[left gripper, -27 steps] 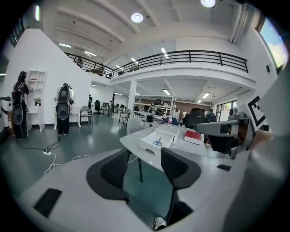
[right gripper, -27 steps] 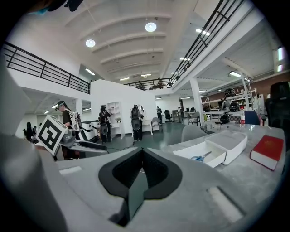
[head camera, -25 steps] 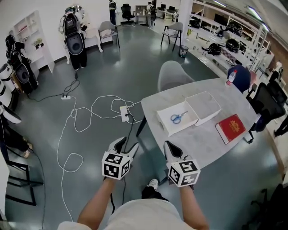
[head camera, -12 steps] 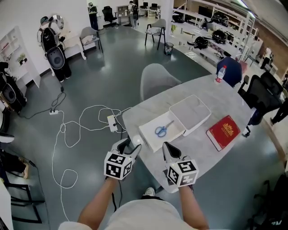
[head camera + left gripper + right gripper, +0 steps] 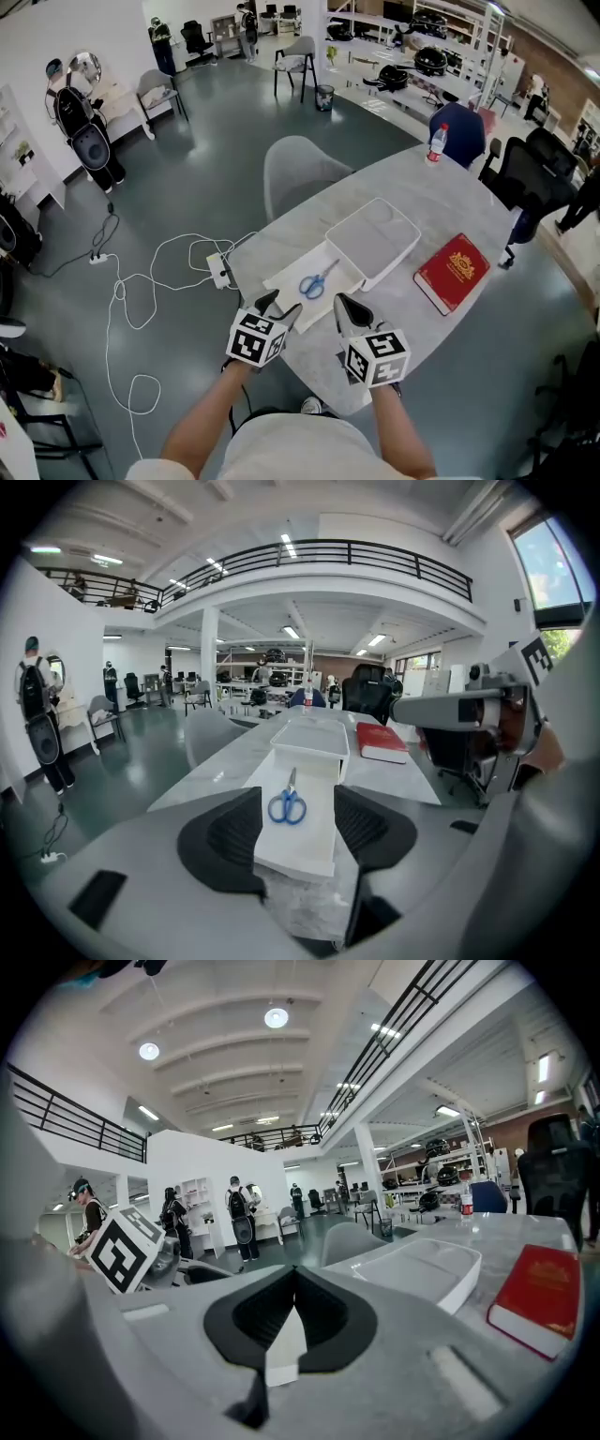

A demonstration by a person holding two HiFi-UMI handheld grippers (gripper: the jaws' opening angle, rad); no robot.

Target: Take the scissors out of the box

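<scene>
Scissors (image 5: 314,281) in box (image 5: 341,268) | left gripper (image 5: 278,307) fingers apart | right gripper (image 5: 349,307) fingers together

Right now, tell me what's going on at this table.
A person holds a hand-held gripper in each hand at the near edge of the table. The left hand-held gripper, jaws apart, points at the open white box where the blue scissors lie untouched. The right hand-held gripper is shut and empty. The lid sits beside the box.
</scene>
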